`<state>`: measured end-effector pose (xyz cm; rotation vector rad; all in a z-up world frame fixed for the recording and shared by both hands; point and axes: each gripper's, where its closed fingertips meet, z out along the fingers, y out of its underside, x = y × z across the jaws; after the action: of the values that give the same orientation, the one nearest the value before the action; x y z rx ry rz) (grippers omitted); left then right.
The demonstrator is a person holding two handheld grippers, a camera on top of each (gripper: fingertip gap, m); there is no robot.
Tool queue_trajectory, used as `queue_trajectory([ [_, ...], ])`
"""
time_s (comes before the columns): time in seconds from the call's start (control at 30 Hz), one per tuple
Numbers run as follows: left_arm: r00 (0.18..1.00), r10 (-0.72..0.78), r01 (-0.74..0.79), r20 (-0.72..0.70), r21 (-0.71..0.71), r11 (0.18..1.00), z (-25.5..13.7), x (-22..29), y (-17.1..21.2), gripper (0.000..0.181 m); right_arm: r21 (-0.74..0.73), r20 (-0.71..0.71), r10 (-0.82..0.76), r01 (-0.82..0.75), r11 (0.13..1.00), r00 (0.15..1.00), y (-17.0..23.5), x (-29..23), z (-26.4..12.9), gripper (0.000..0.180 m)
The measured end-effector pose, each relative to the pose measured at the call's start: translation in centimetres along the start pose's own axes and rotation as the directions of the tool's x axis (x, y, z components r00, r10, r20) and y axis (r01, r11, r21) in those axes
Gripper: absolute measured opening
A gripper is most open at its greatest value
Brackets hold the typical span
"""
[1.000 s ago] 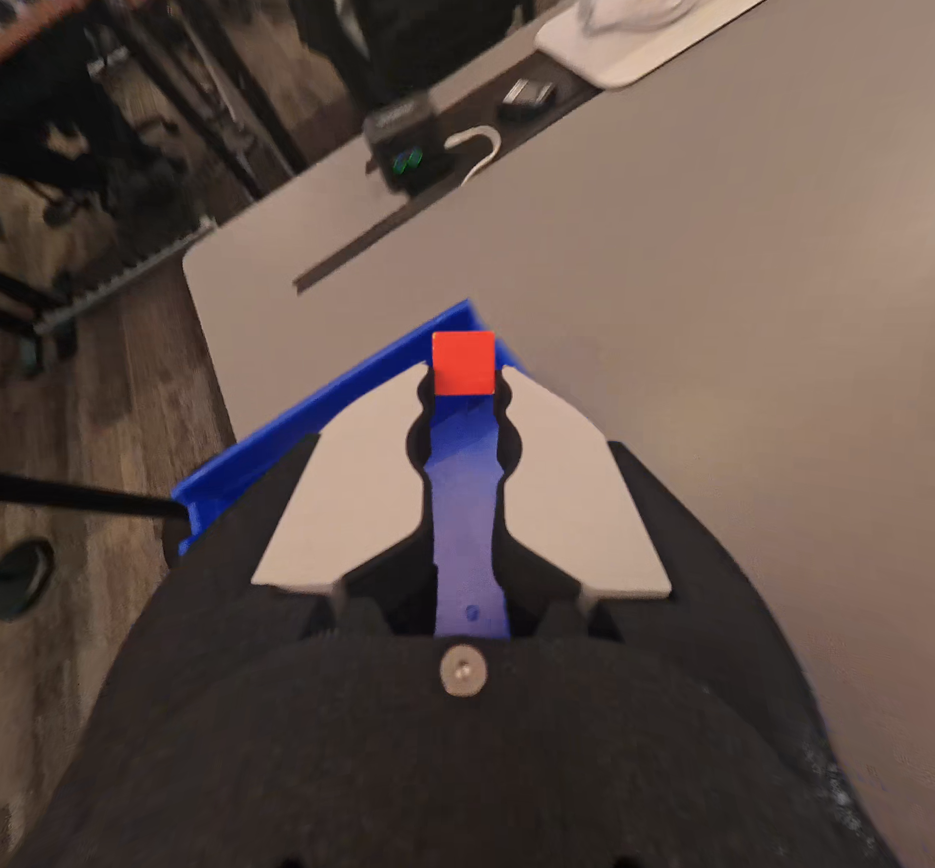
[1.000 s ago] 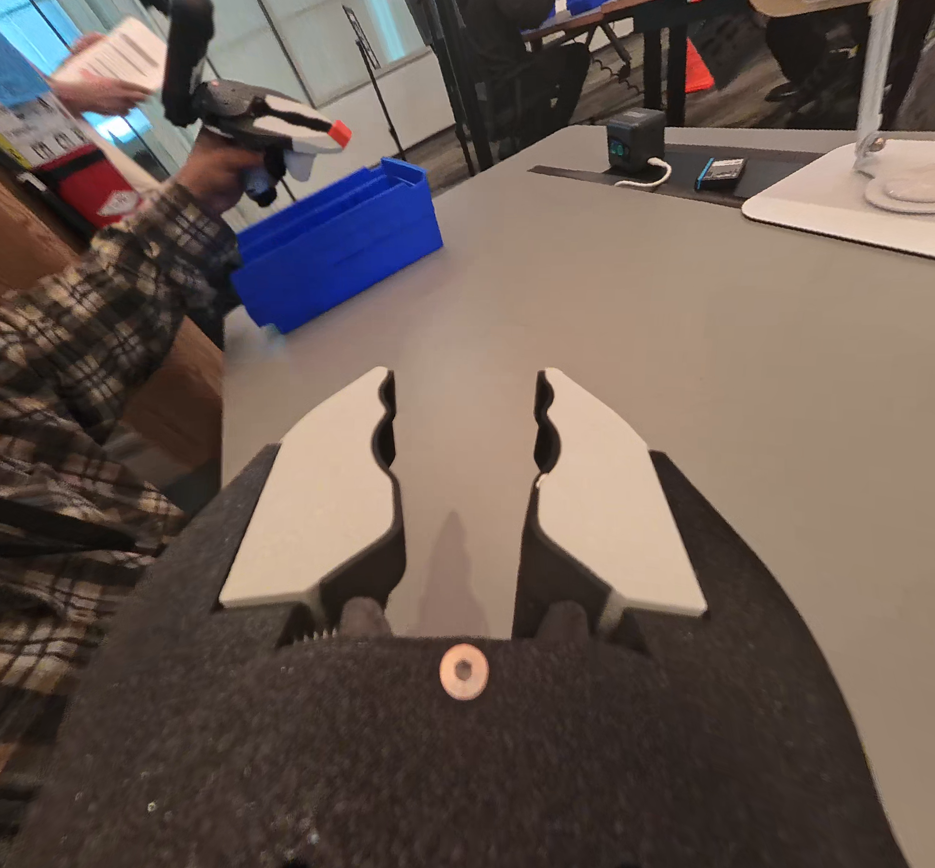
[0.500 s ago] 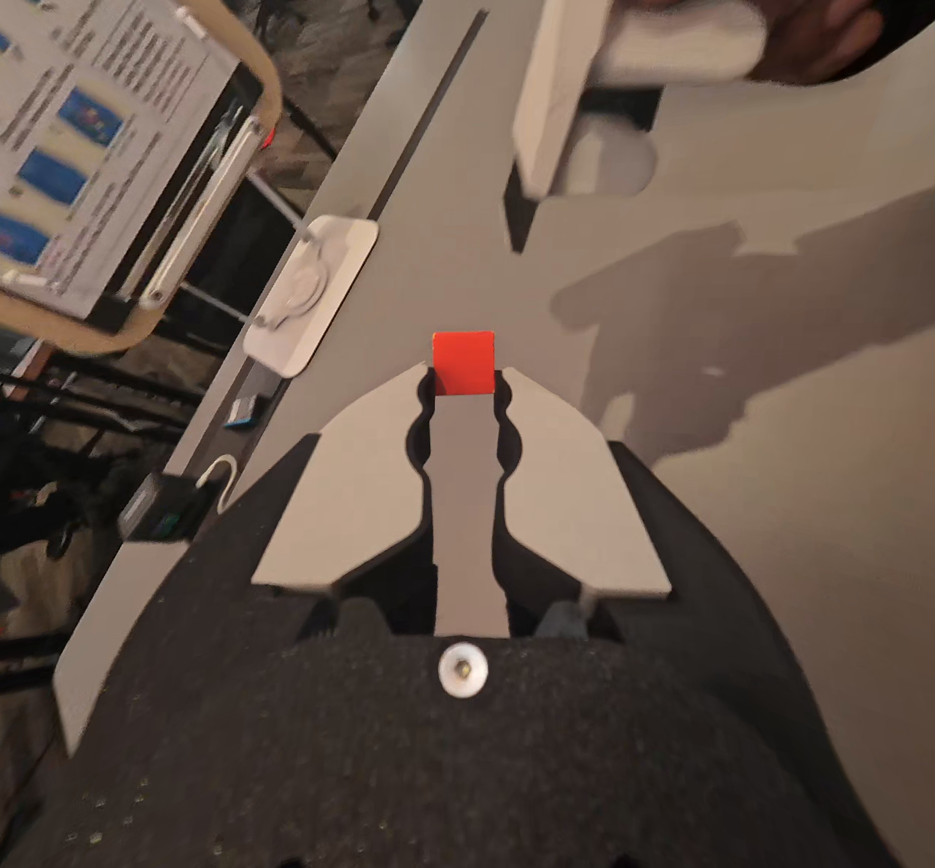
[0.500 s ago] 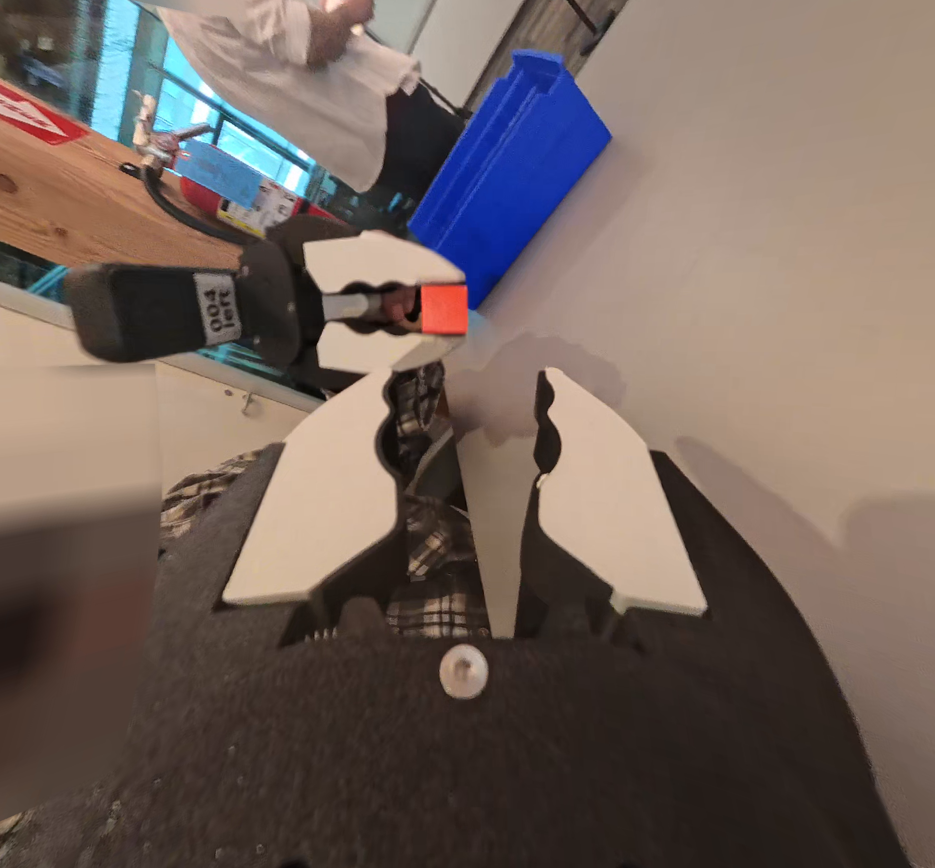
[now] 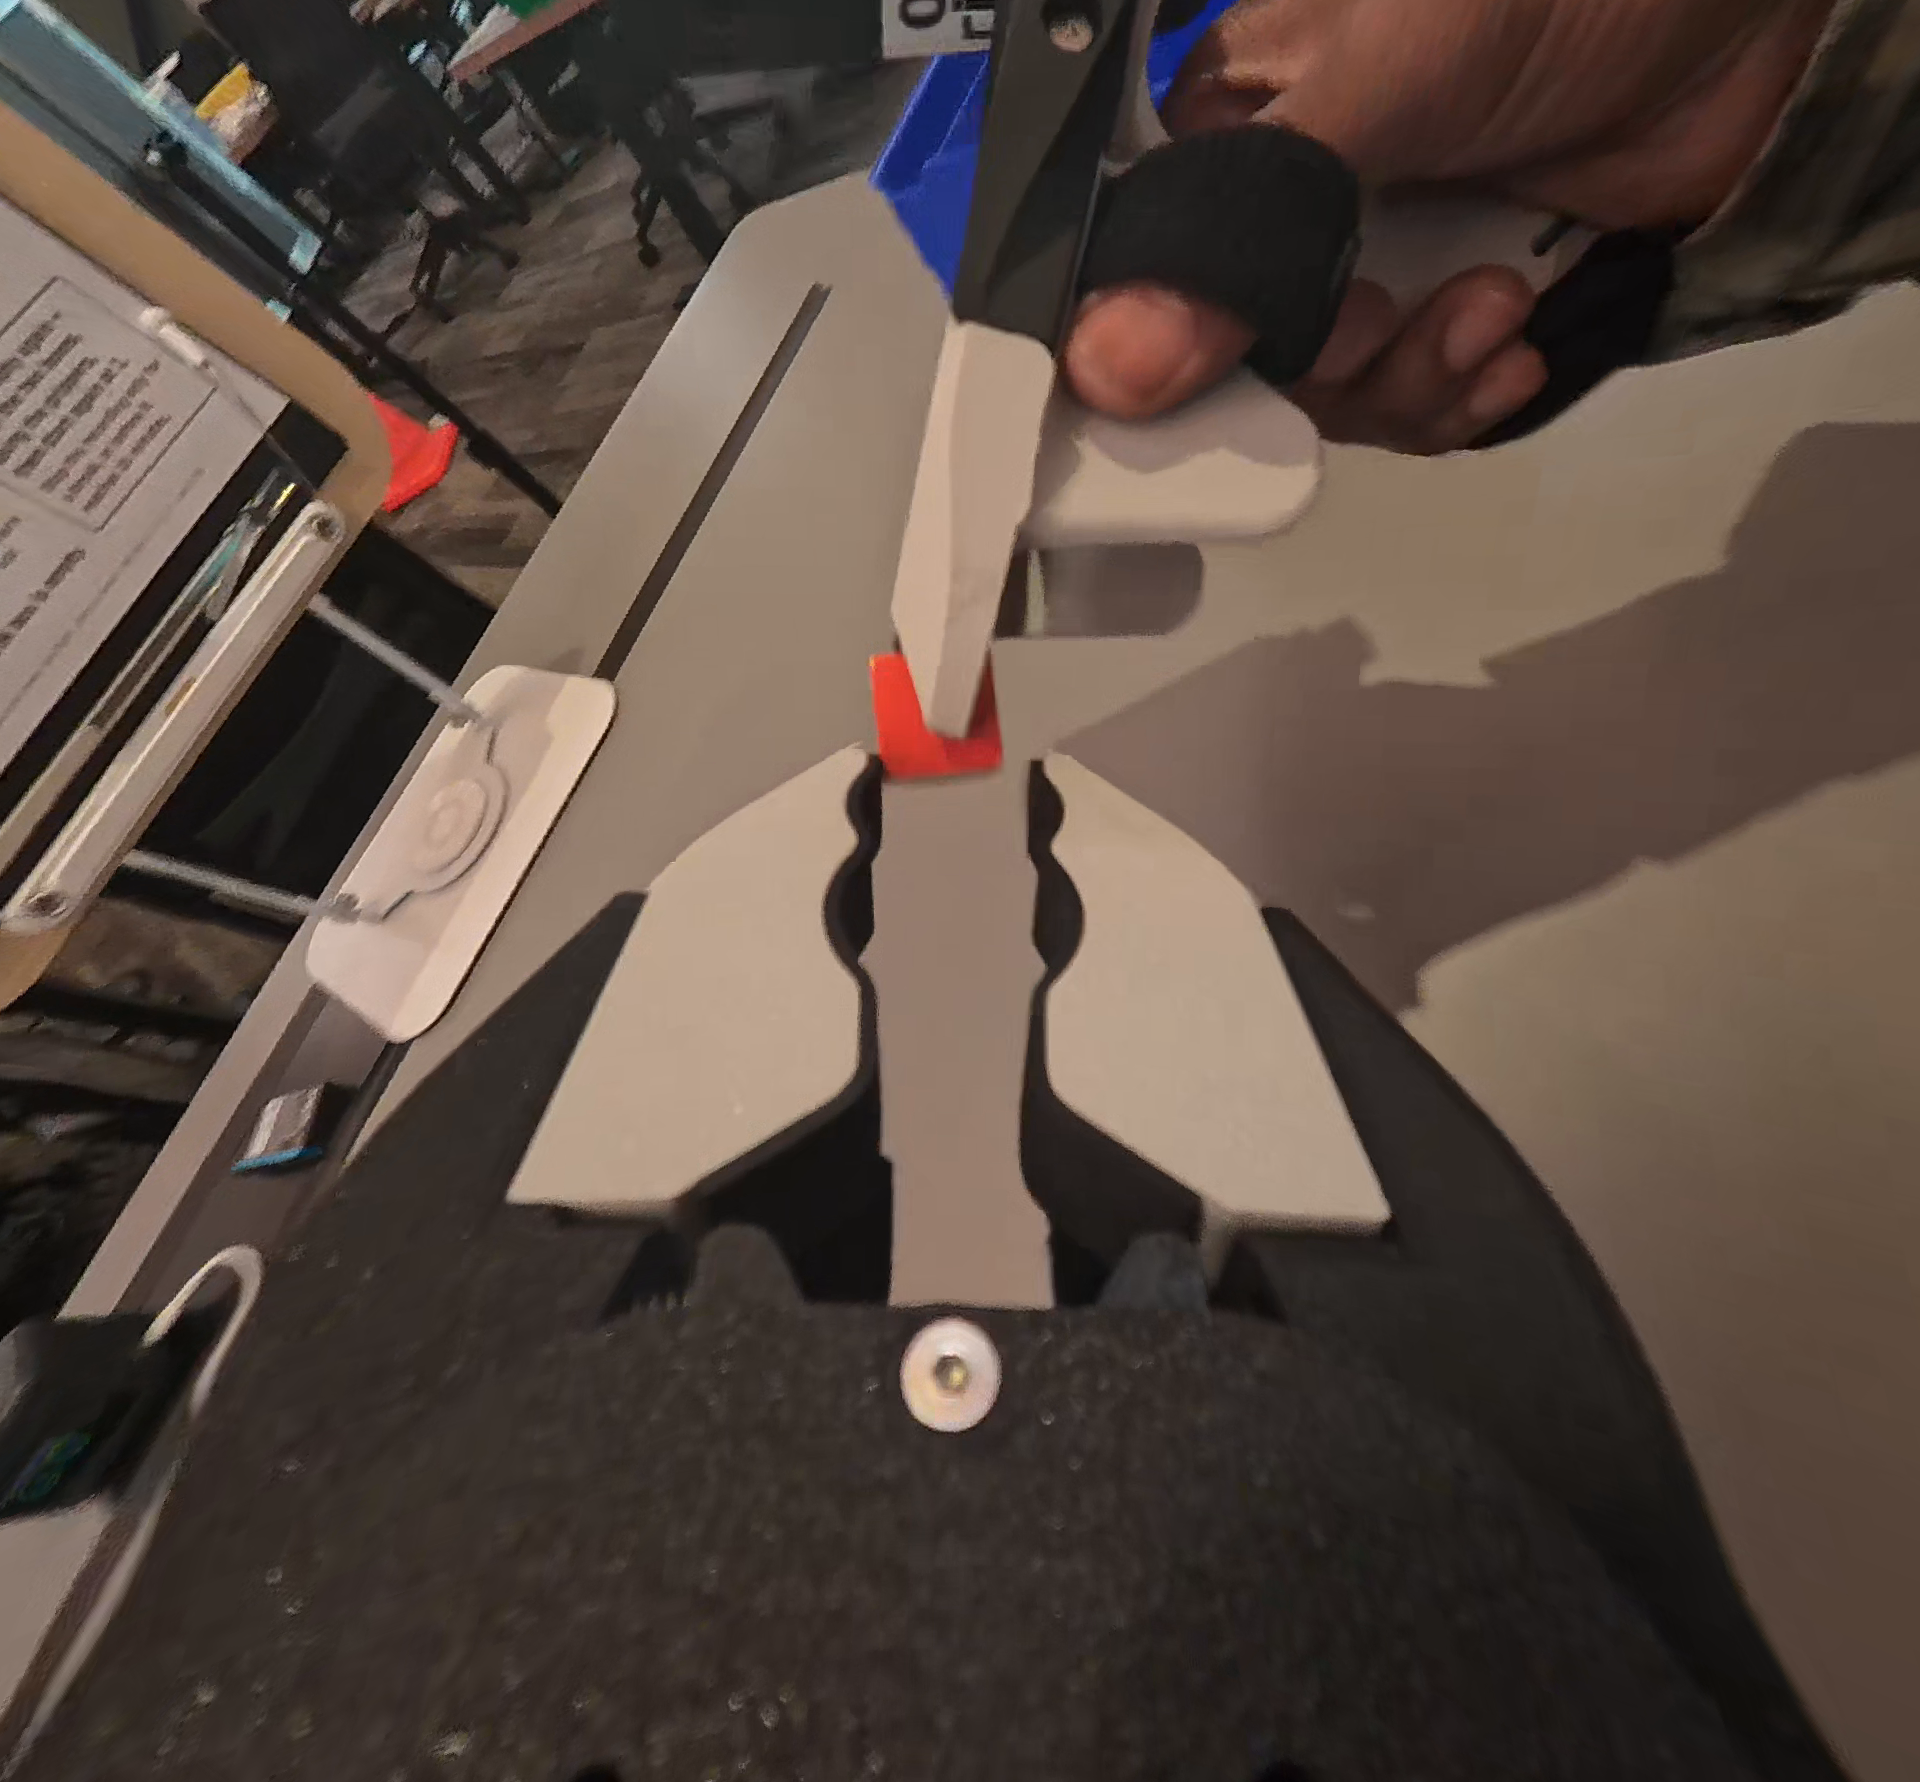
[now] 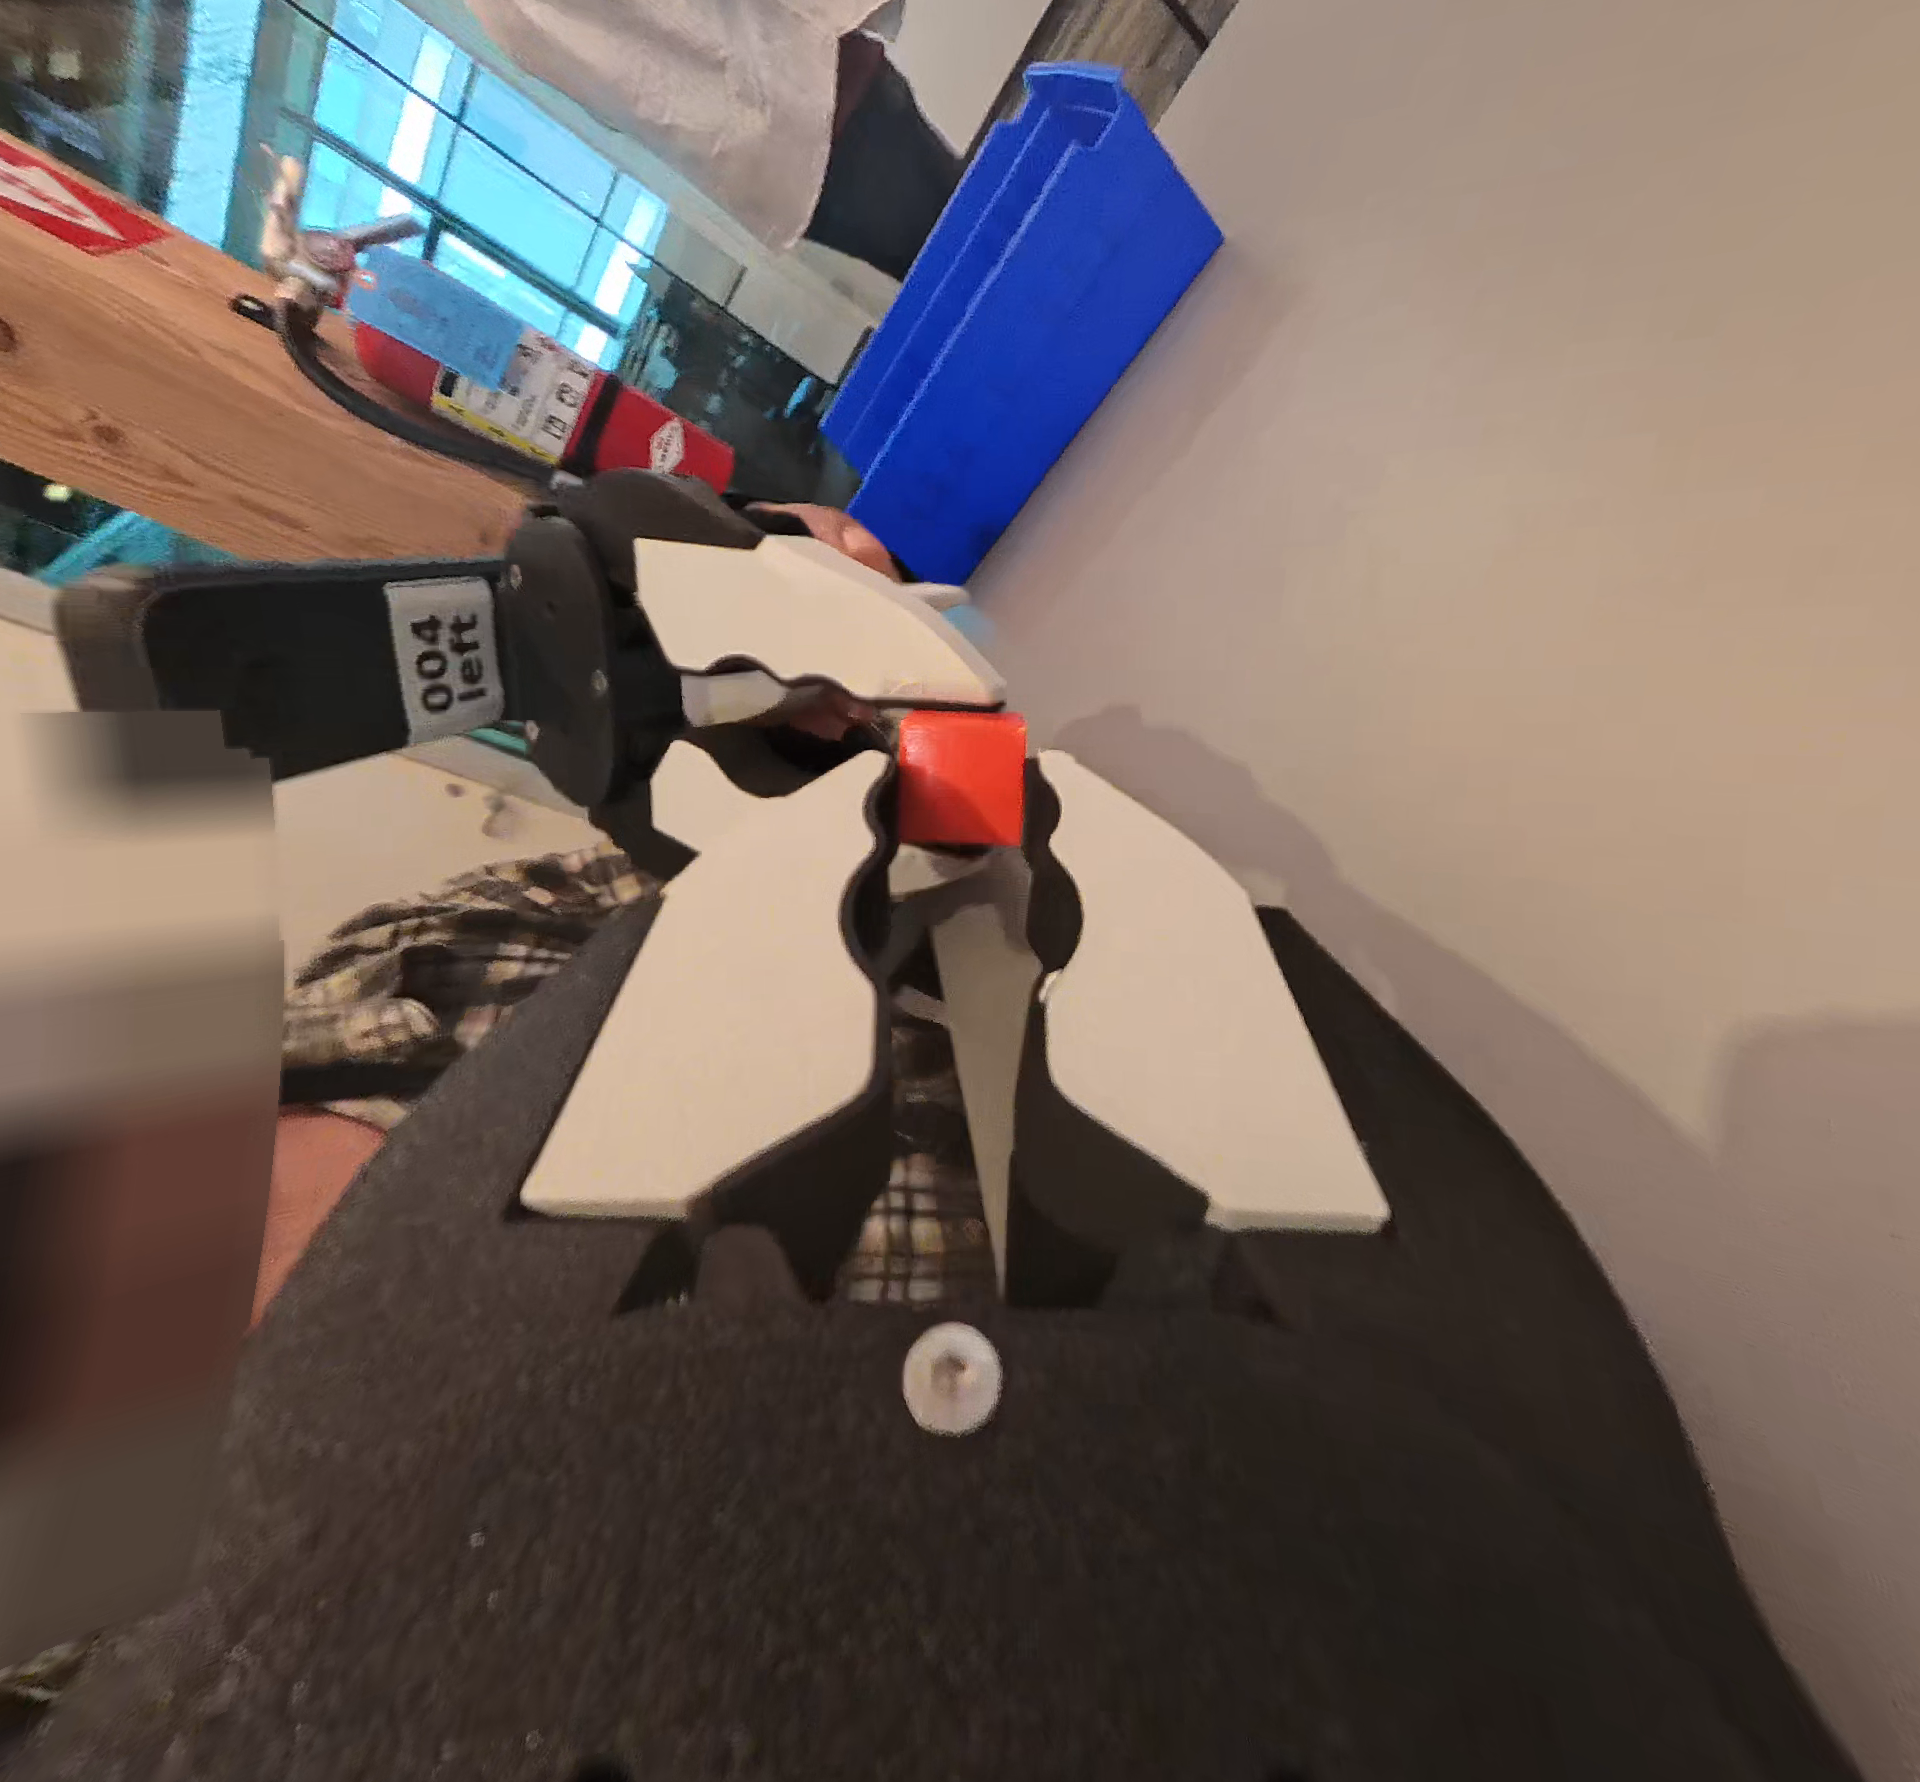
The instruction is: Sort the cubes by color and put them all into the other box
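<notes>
We find the red cube point(image 6: 961, 792) held in the air above the grey table point(image 6: 1558, 589), at the meeting point of both grippers. In the right wrist view the right gripper point(image 6: 958, 776) has its fingers closed against two opposite faces of the cube, gripping it at the tips, while the left gripper point(image 6: 935, 693) comes in from the left with its fingertips at the cube's upper edge; whether it grips the cube there we cannot tell. The left wrist view shows what that view does not: the left gripper's point(image 5: 954, 766) own fingers stand apart, the cube point(image 5: 930, 730) sitting just beyond the tips and touching neither clearly, and one white finger of the right gripper point(image 5: 961, 683) crosses the cube's face. It also shows the hand point(image 5: 1455, 122) around the right gripper's handle. Only the right wrist view shows the blue box point(image 6: 1029, 319) in full, standing on the table well apart from the cube. We note a white stand base point(image 5: 457, 839) near the table's edge, a fire extinguisher point(image 6: 540, 392) and windows beyond, and a person in a light shirt point(image 6: 665, 7) standing behind the box.
</notes>
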<state>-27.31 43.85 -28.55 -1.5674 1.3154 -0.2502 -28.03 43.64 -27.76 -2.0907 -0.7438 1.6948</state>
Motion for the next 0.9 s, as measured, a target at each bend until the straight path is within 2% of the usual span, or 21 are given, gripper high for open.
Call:
queue_trajectory([
  [0.1,0.993,-0.059,0.071,-0.105,0.112,0.991,0.5,1.6,-0.9,0.04,0.032,-0.127,-0.036,0.04,0.999,0.991,-0.4,0.9,-5.6,0.022],
  [0.17,0.985,-0.091,0.112,-0.149,0.139,0.984,0.9,2.0,-0.3,0.045,0.043,-0.345,-0.064,0.085,0.995,0.936,-0.8,2.7,-12.3,0.022],
  [0.23,0.981,-0.11,0.131,-0.159,0.131,0.983,1.6,2.0,0.9,0.045,-0.001,-0.616,-0.071,0.089,0.996,0.785,-0.1,5.5,-20.8,0.022],
  [0.3,0.976,-0.135,0.158,-0.171,0.127,0.979,2.5,2.0,2.2,0.043,-0.055,-0.82,-0.036,-0.015,0.998,0.572,2.3,8.5,-29.3,0.022],
  [0.33,0.974,-0.15,0.172,-0.172,0.125,0.977,3.0,2.0,2.8,0.042,-0.065,-0.876,-0.01,-0.099,0.993,0.482,4.0,9.7,-32.9,0.022],
  [0.4,0.969,-0.171,0.193,-0.179,0.113,0.975,4.0,2.2,3.8,0.039,-0.041,-0.924,0.062,-0.259,0.965,0.377,7.6,11.7,-37.5,0.022],
  [0.47,0.966,-0.171,0.191,-0.195,0.086,0.978,4.5,2.6,4.5,0.039,-0.028,-0.947,0.106,-0.405,0.914,0.304,11.1,13.6,-40.1,0.022],
  [0.53,0.975,-0.138,0.153,-0.176,0.077,0.985,4.5,2.6,4.8,0.038,-0.037,-0.966,0.095,-0.488,0.872,0.242,13.3,15.3,-41.9,0.022],
  [0.77,0.979,-0.124,0.138,-0.165,0.077,0.987,4.3,2.4,5.3,0.035,-0.029,-0.995,0.038,-0.627,0.778,0.093,16.3,18.1,-44.6,0.022],
  [0.83,0.978,-0.136,0.149,-0.161,0.07,0.986,4.4,2.2,5.5,0.037,-0.028,-0.998,0.014,-0.661,0.75,0.058,16.6,17.9,-45.0,0.038],
  [0.9,0.978,-0.146,0.159,-0.148,0.074,0.985,4.2,1.8,5.6,0.037,-0.034,-0.999,-0.025,-0.648,0.761,0.023,15.5,16.6,-45.5,0.043],
])
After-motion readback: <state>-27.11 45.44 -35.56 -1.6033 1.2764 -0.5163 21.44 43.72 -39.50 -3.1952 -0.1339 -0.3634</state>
